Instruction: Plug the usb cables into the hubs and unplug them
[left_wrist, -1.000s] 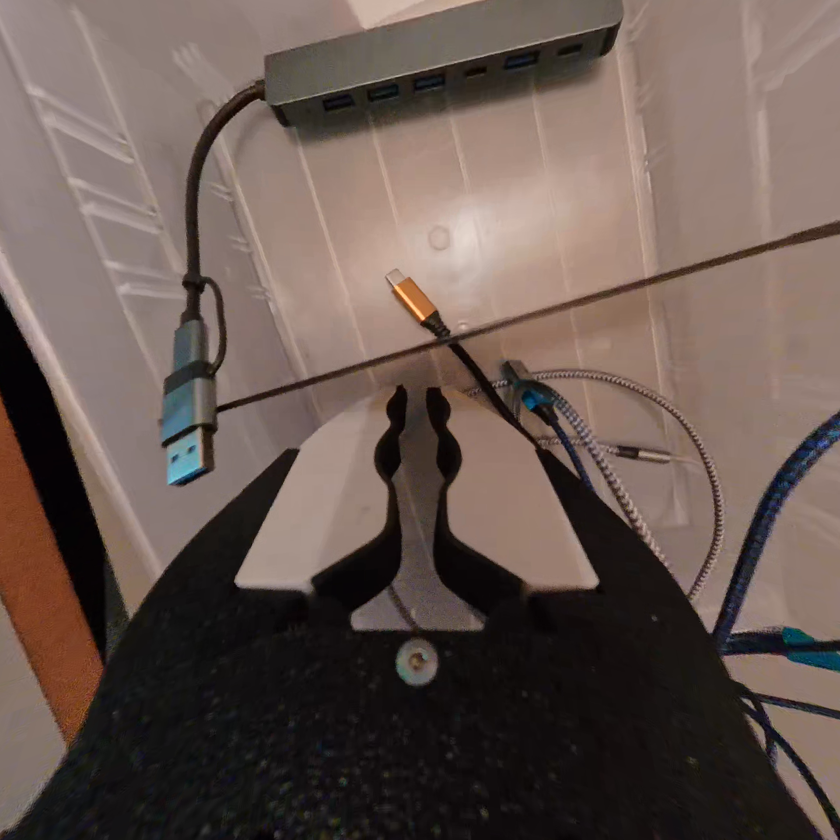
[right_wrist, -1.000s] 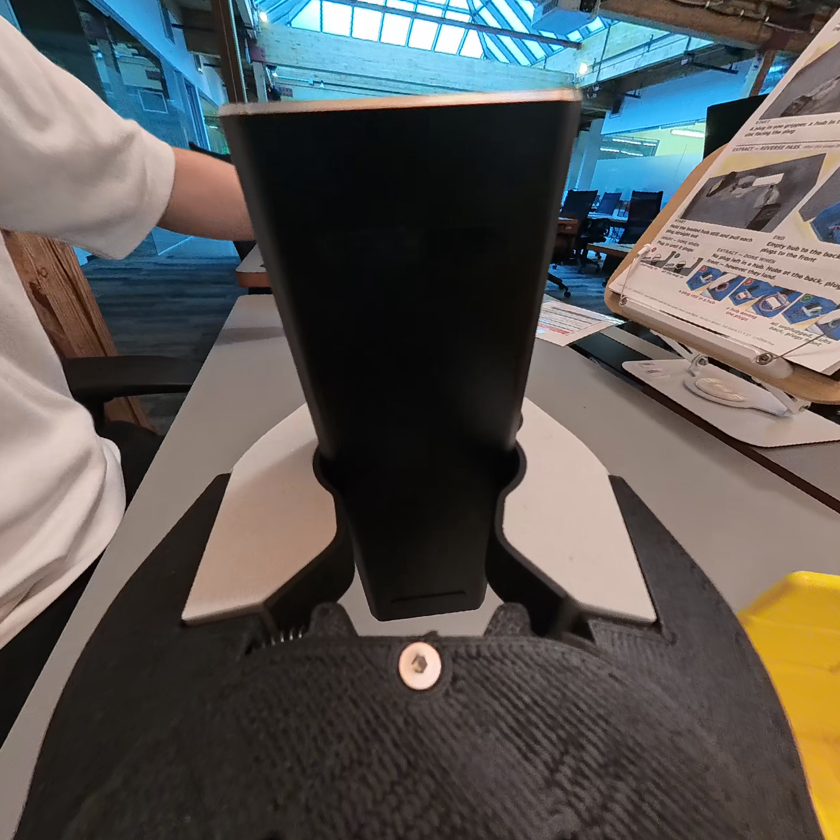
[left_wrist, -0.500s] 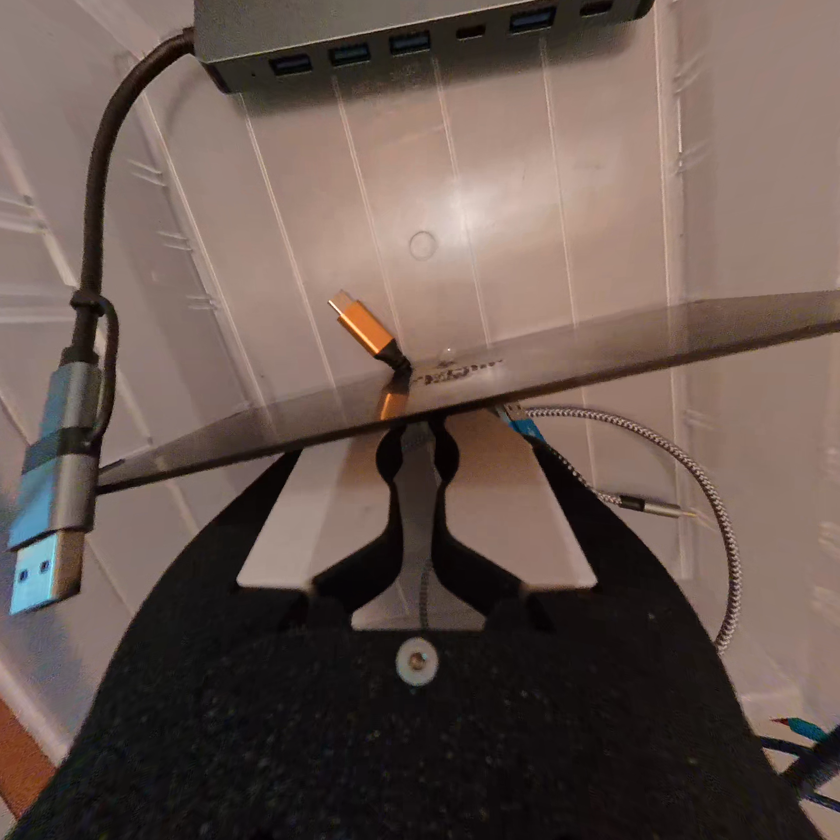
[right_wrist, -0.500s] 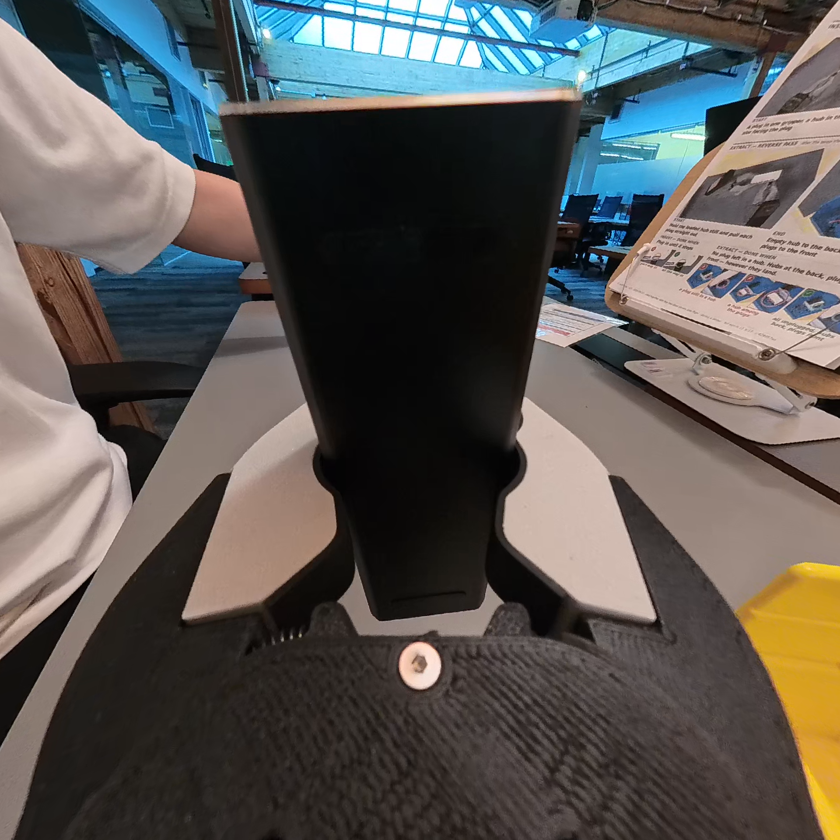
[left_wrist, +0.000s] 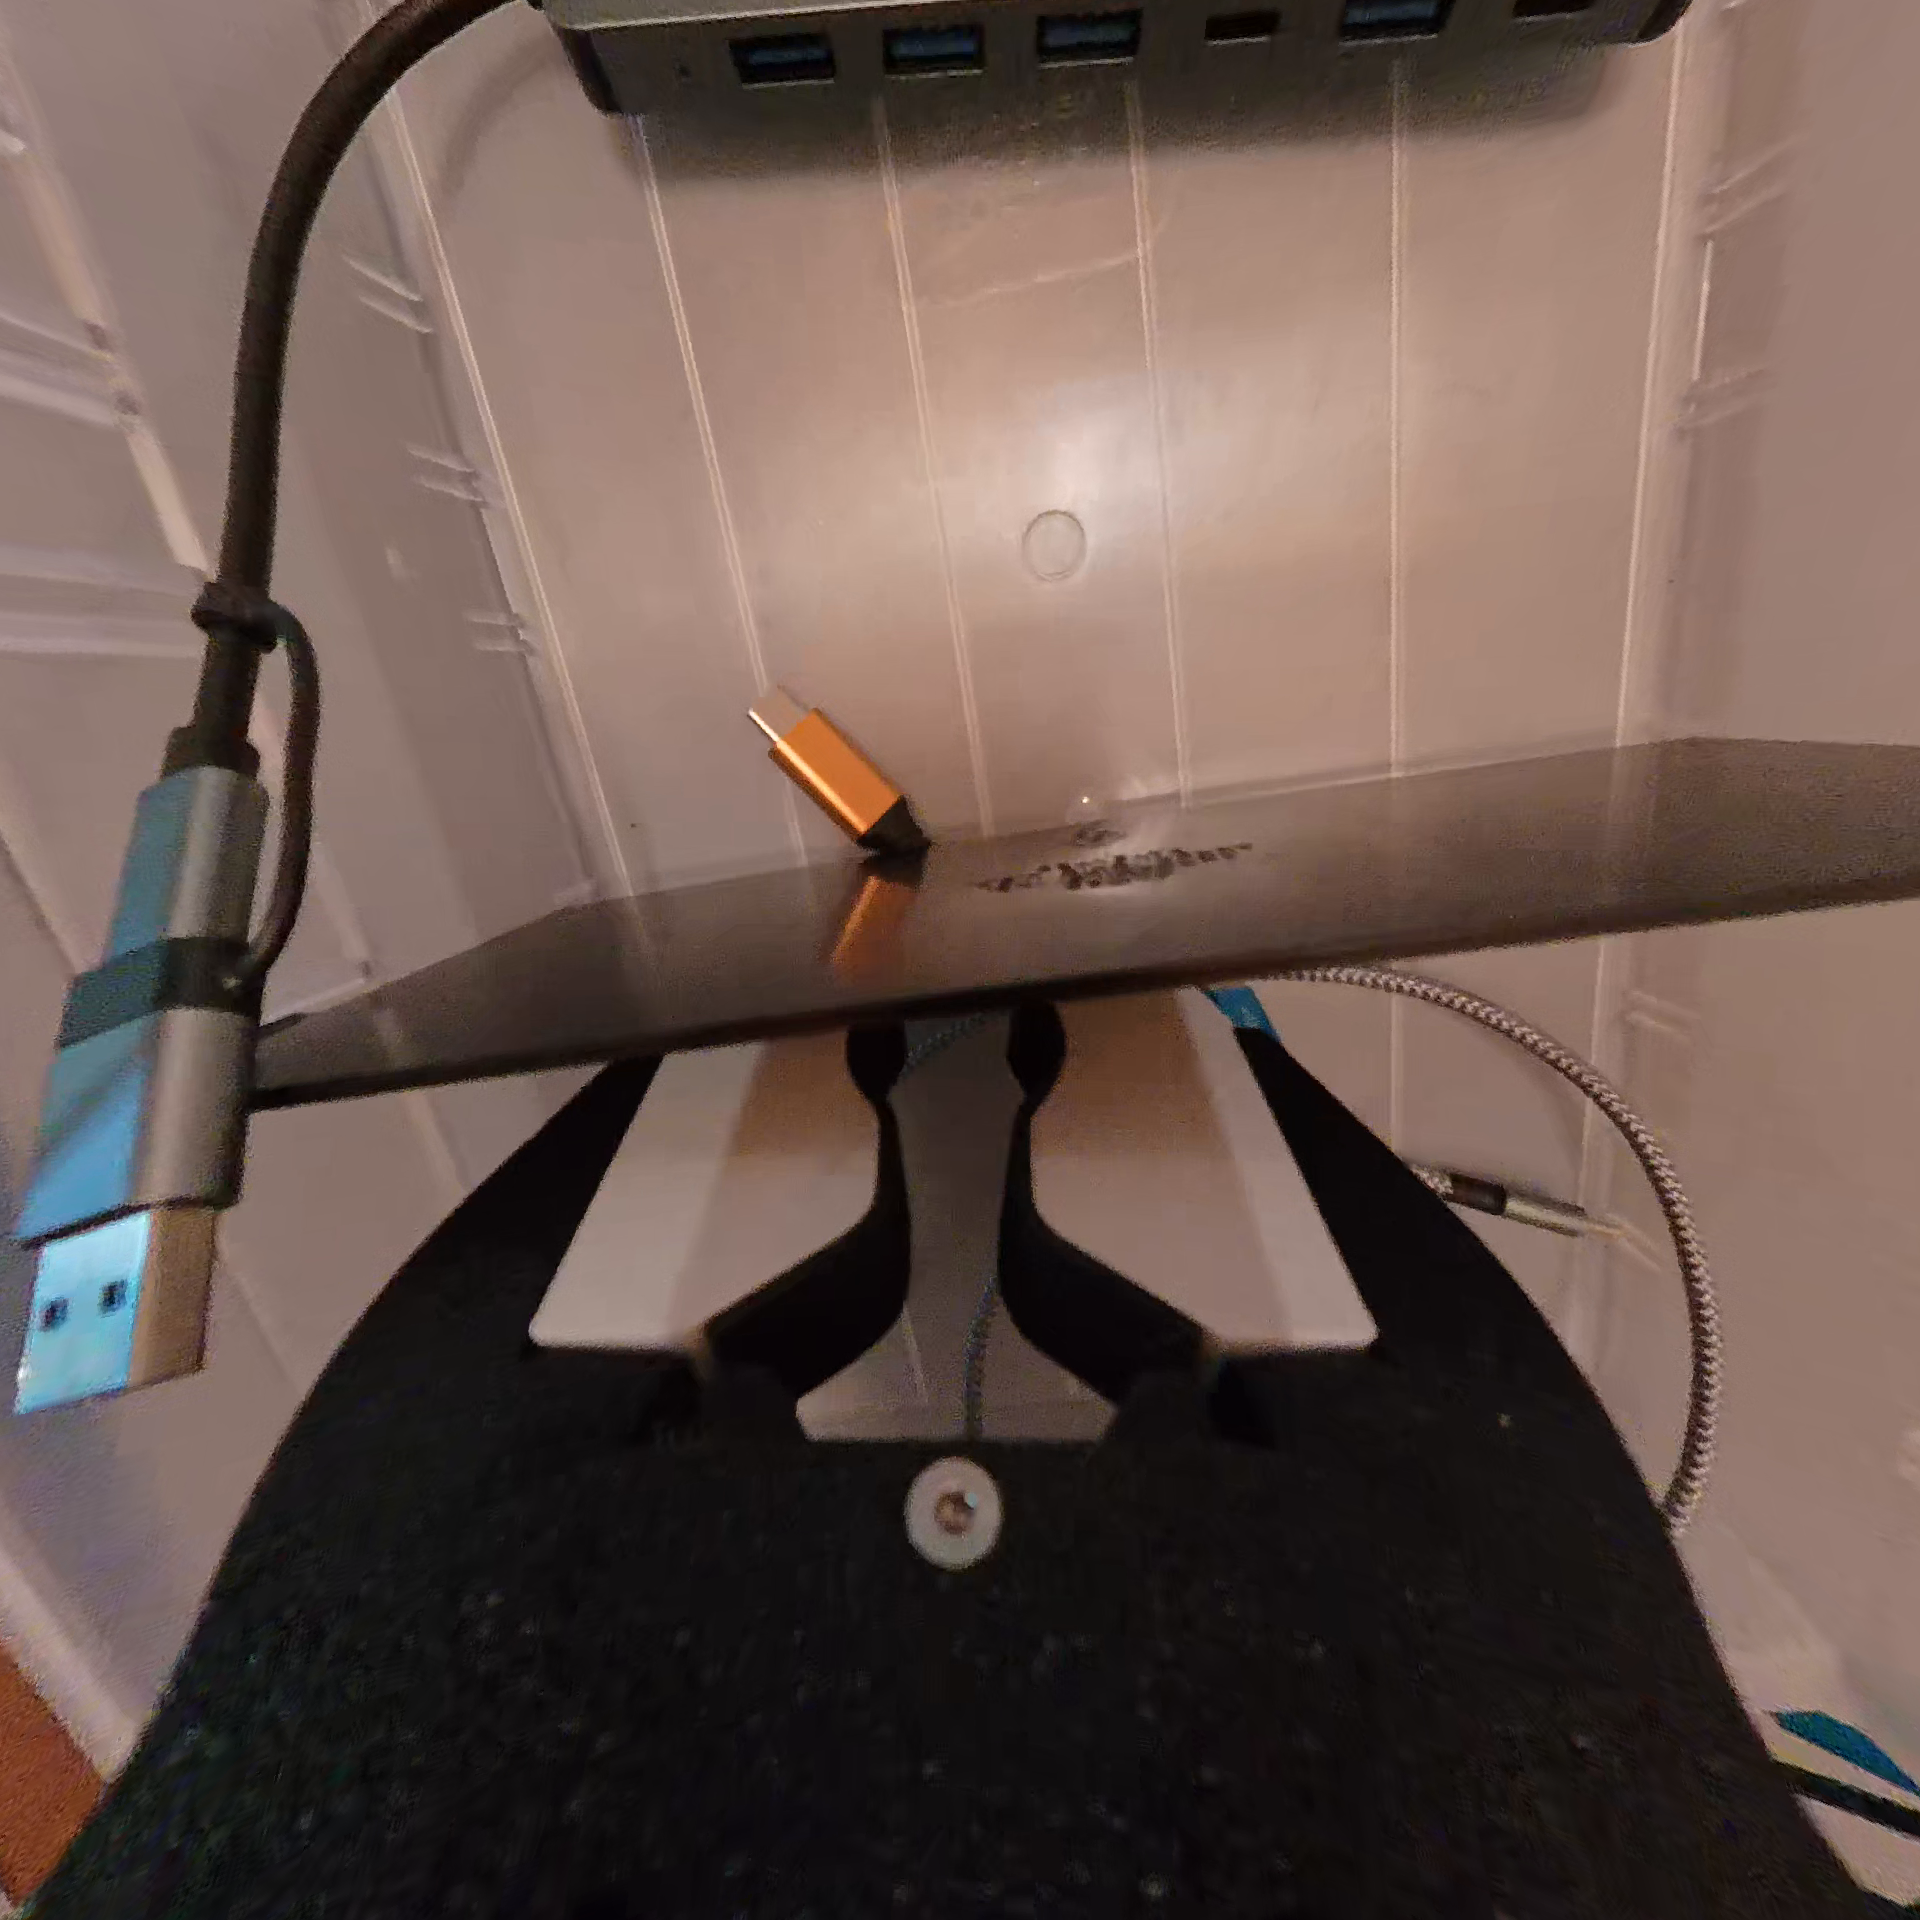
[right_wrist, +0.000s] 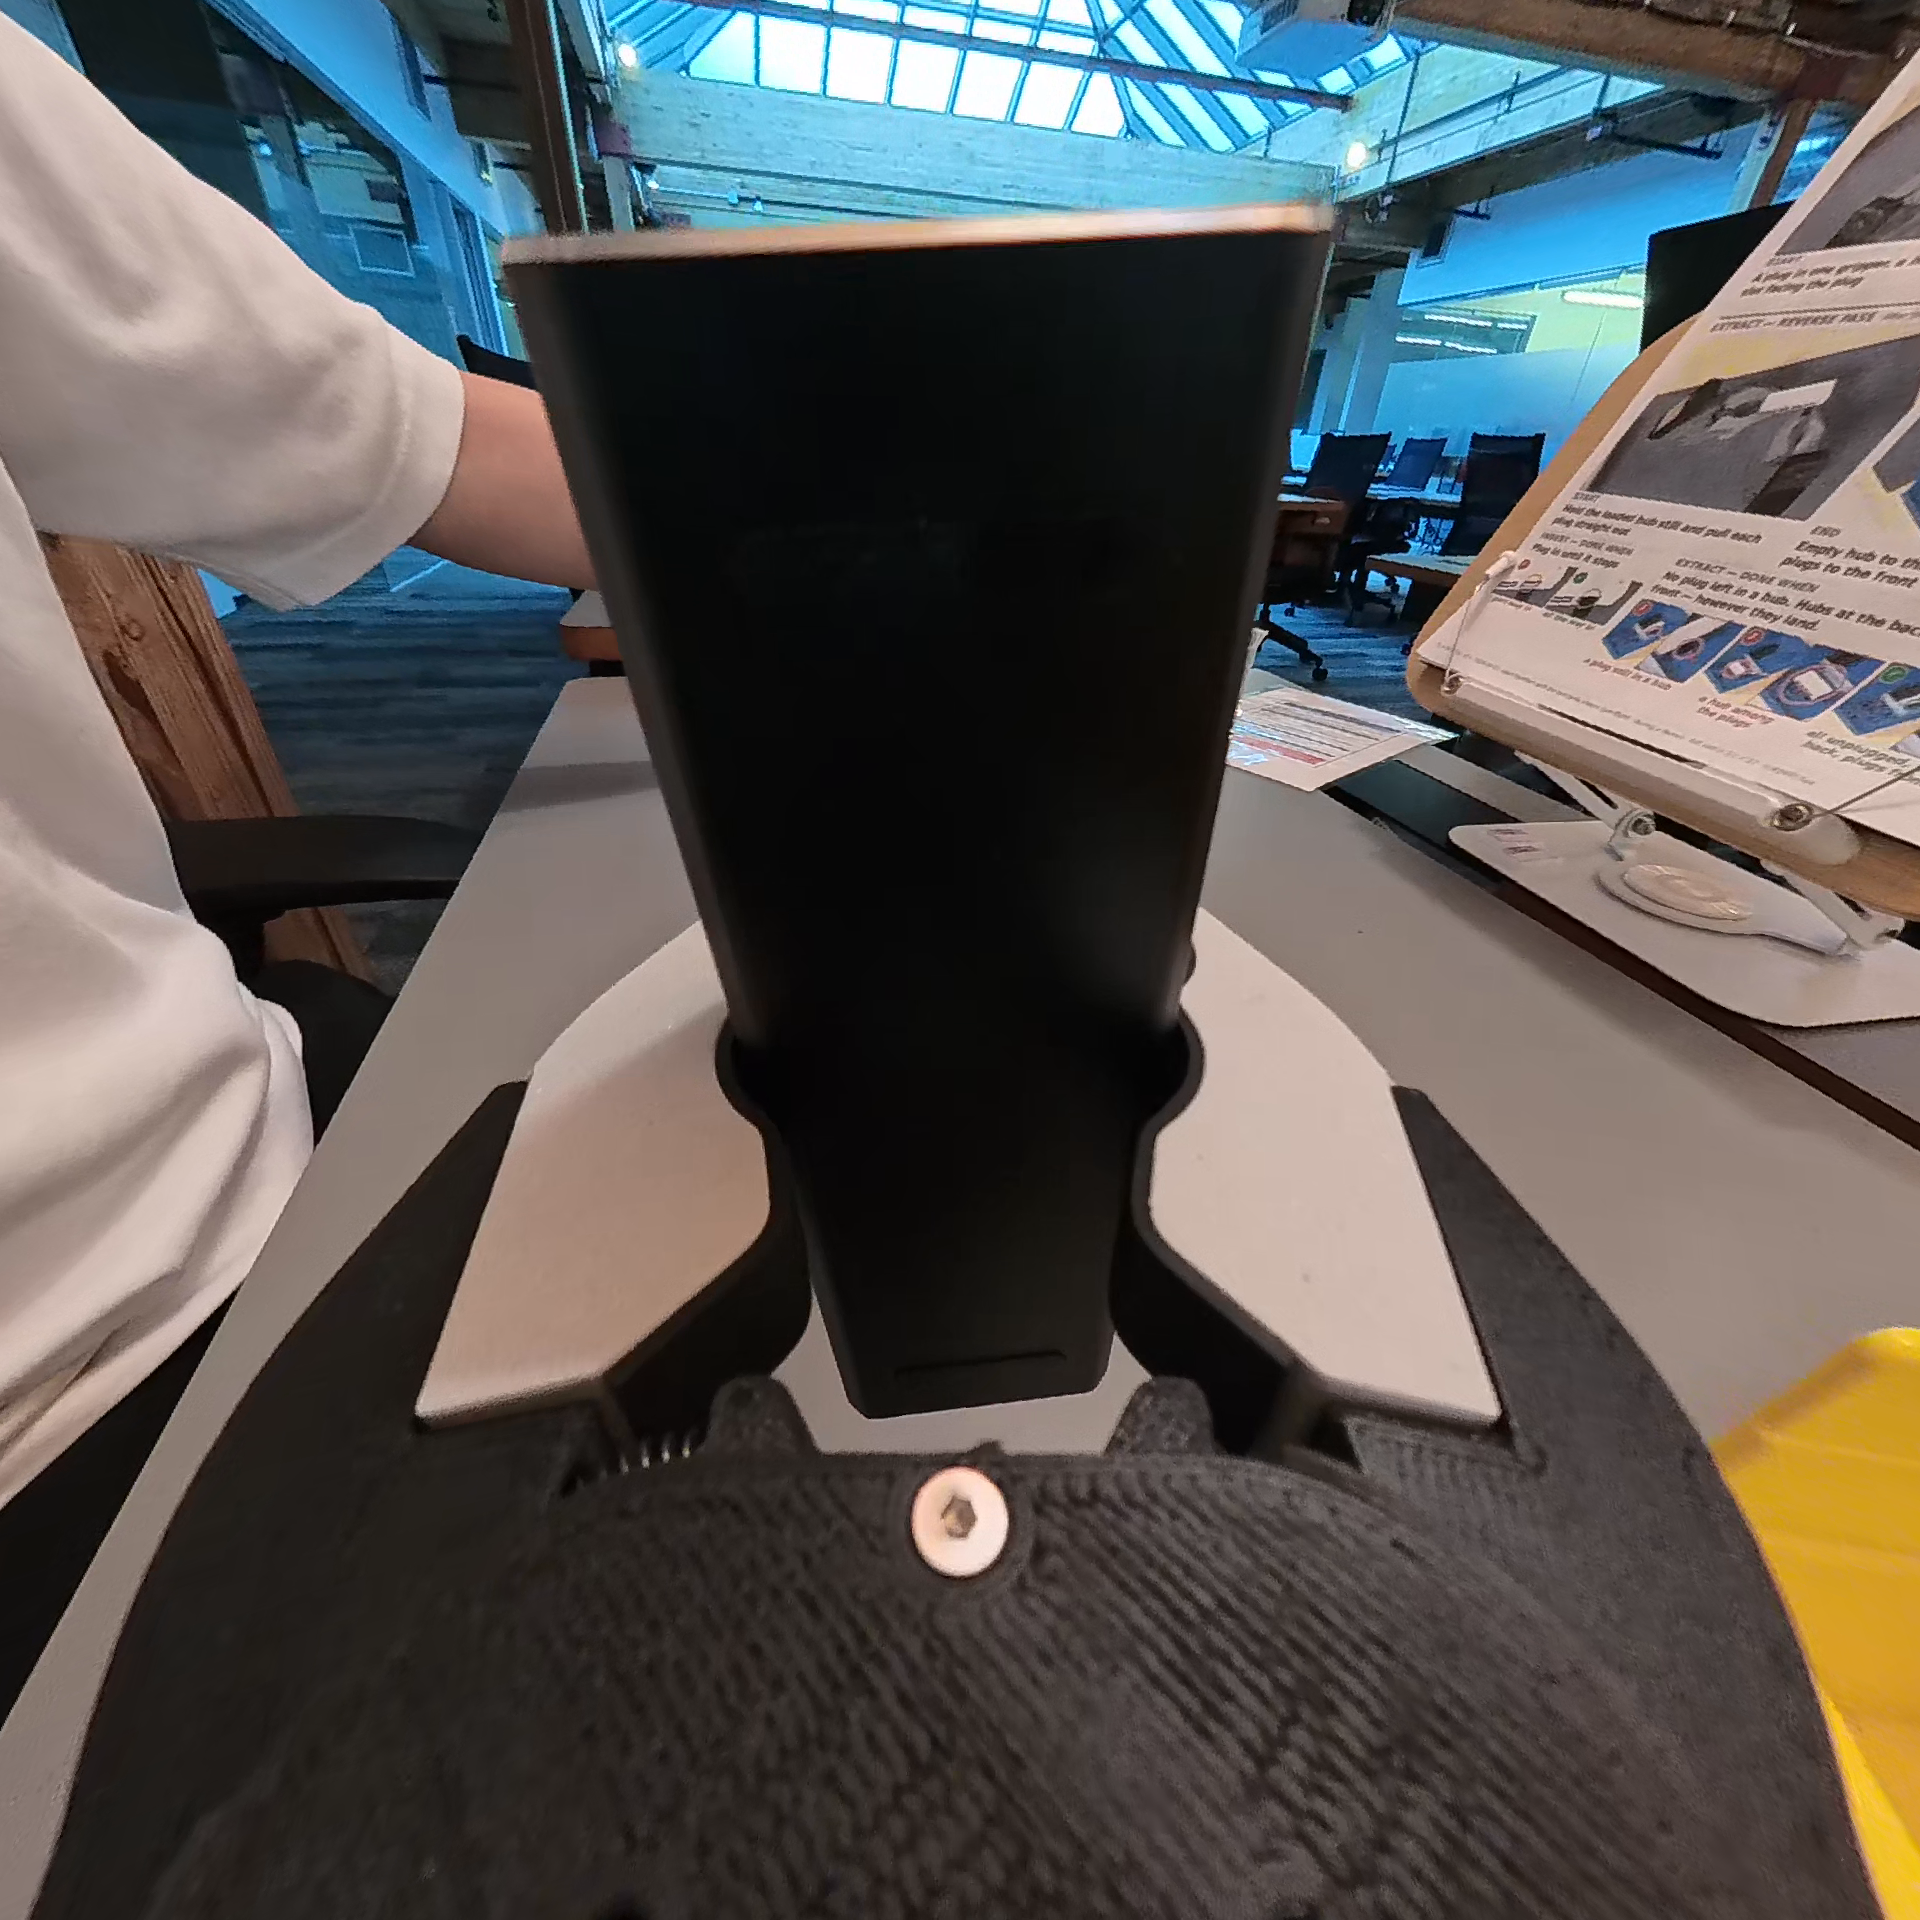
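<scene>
The left gripper (left_wrist: 956, 1049), nearly closed and empty, has neared the hub (left_wrist: 1101, 42), now cropped; the right gripper (right_wrist: 956, 1039) clamps a black slab (right_wrist: 914, 623).

From the left wrist we look steeply down, close over the white bin (left_wrist: 1299, 416). From the right wrist we face level across the grey table (right_wrist: 1558, 1143), away from that bin. We find no shared ground.

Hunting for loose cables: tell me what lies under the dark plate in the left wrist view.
Below the dark plate show a grey braided cable and a blue plug. It covers the left tongs' tips and the orange plug's cord.
</scene>
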